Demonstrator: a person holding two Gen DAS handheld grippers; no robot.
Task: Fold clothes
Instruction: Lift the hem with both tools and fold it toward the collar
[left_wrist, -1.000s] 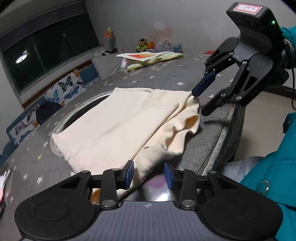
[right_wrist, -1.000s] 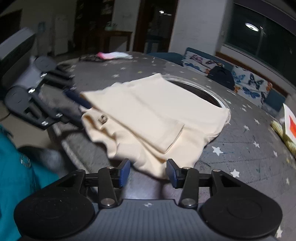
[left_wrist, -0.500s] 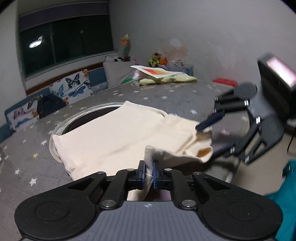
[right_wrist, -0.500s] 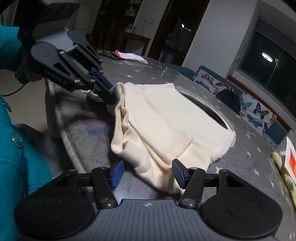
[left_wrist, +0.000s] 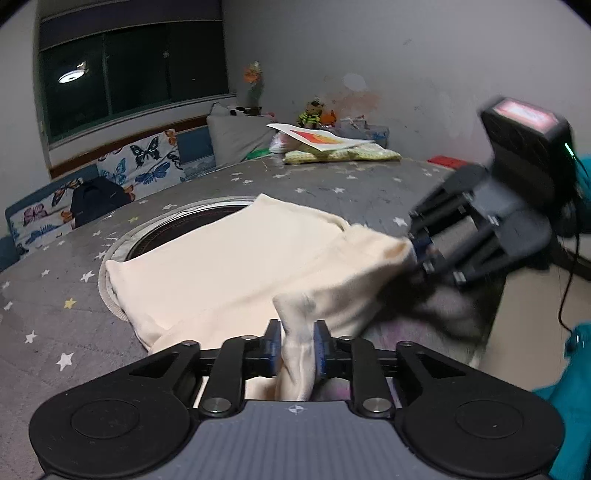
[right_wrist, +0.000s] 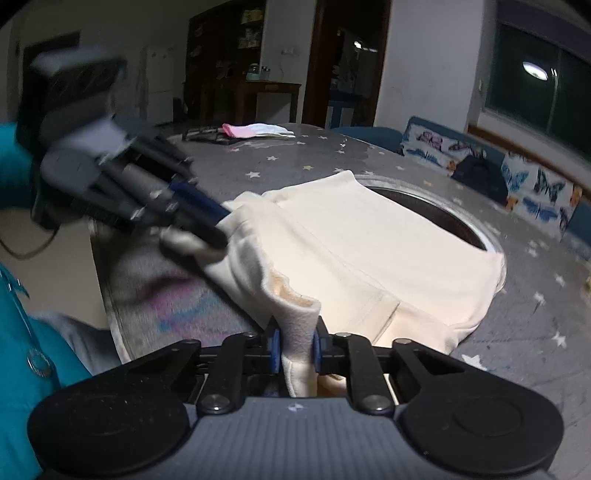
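garment: a cream garment (left_wrist: 236, 266) is spread on the starry grey table (left_wrist: 55, 325), partly over a round opening (left_wrist: 177, 225)

left gripper (left_wrist: 297, 341): clamped on a bunched near corner, jaws just eased a bit wider

right gripper (right_wrist: 295, 339): just closed on the other near corner

key relation: the cloth's bulk lies ahead of both grippers, so the held near edge probably gets carried forward over it, neither hand nearer

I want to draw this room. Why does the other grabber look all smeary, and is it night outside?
Left wrist view: the right gripper is smeared by motion blur, while the cream garment stays sharp. Right wrist view: the left gripper blurs likewise. In both views the window is dark and mirrors a ceiling lamp; edges curve from the fisheye lens.
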